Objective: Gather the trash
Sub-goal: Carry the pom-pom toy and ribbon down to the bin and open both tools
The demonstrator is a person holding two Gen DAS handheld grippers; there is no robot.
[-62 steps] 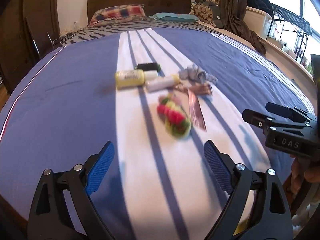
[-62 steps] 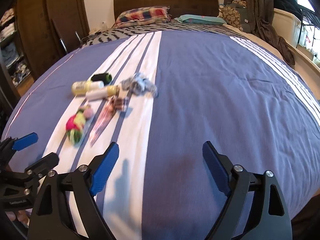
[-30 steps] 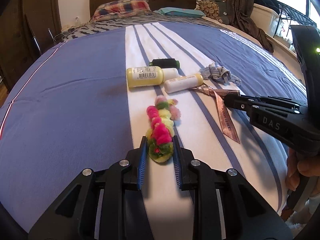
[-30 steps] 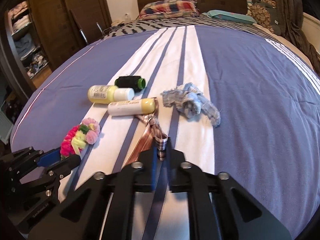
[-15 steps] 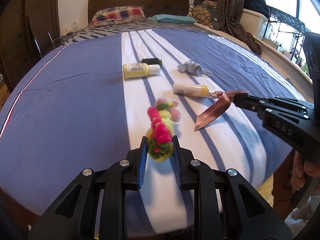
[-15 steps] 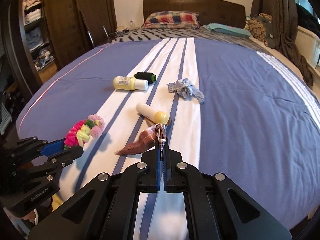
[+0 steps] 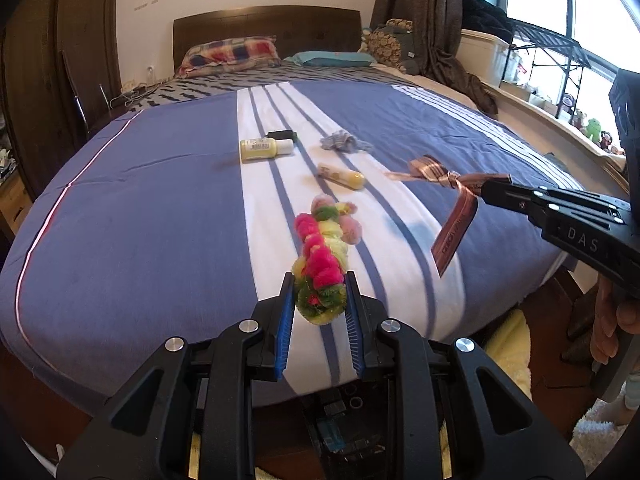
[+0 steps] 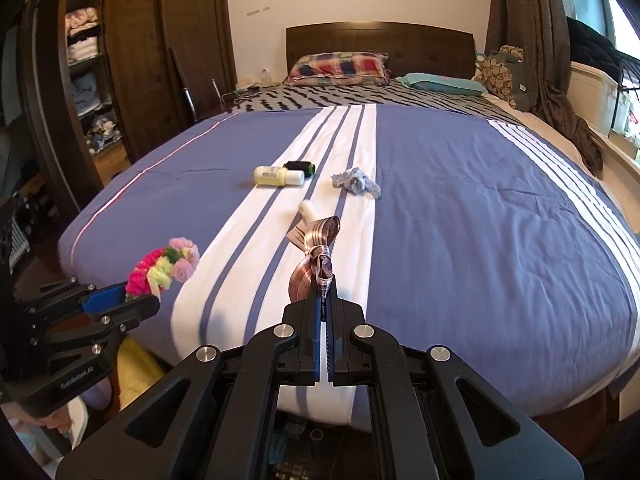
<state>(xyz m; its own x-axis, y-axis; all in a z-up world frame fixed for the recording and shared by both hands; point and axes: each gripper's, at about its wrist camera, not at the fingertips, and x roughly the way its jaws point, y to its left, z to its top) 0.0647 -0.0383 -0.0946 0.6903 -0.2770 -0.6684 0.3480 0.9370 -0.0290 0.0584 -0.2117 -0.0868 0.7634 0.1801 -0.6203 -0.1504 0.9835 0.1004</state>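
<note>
The left gripper (image 7: 320,300) has its jaws pinching the near end of a pink, yellow and green pom-pom garland (image 7: 322,256), held above the bed (image 7: 140,208). The right gripper (image 8: 325,316) has its jaws pressed on a brown ribbon (image 8: 314,264), lifted off the striped cover. Two pale bottles (image 7: 264,148) (image 7: 342,176), a black spool (image 7: 282,135) and a crumpled cloth (image 7: 344,142) lie farther up the bed.

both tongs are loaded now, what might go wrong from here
1. The right tongs pinch the ribbon only at its knot; the loose tail hangs free and may snag or slip out.
2. The left tongs grip only one end of the pompom garland, so the rest may sag and pull free.
</note>
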